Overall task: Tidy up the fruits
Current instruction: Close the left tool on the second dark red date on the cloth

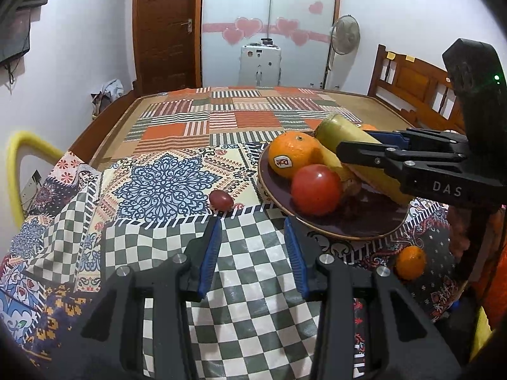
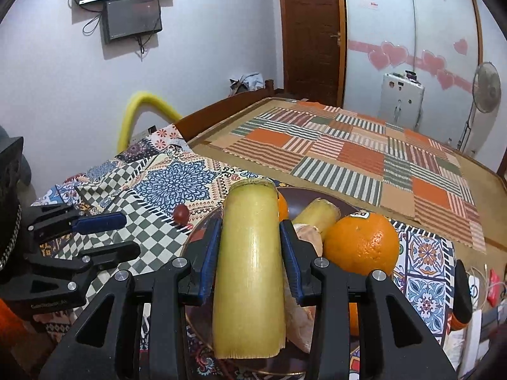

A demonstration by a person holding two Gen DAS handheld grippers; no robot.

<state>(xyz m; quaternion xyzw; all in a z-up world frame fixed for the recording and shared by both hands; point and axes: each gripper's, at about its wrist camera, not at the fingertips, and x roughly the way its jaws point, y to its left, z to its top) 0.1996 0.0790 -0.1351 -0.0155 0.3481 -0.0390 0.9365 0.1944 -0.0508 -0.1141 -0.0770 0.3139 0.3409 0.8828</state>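
Observation:
A dark plate on the patterned cloth holds a Dole orange, a red tomato and a second yellow stalk piece. My right gripper is shut on a pale yellow-green sugarcane piece and holds it over the plate; it also shows in the left wrist view. My left gripper is open and empty, just in front of a small dark red fruit on the cloth. A small orange lies on the cloth right of the plate.
The bed beyond has a striped patchwork mat and a wooden headboard at right. A yellow foam-wrapped bar stands at the left edge. A fan and a white appliance stand by the far wall.

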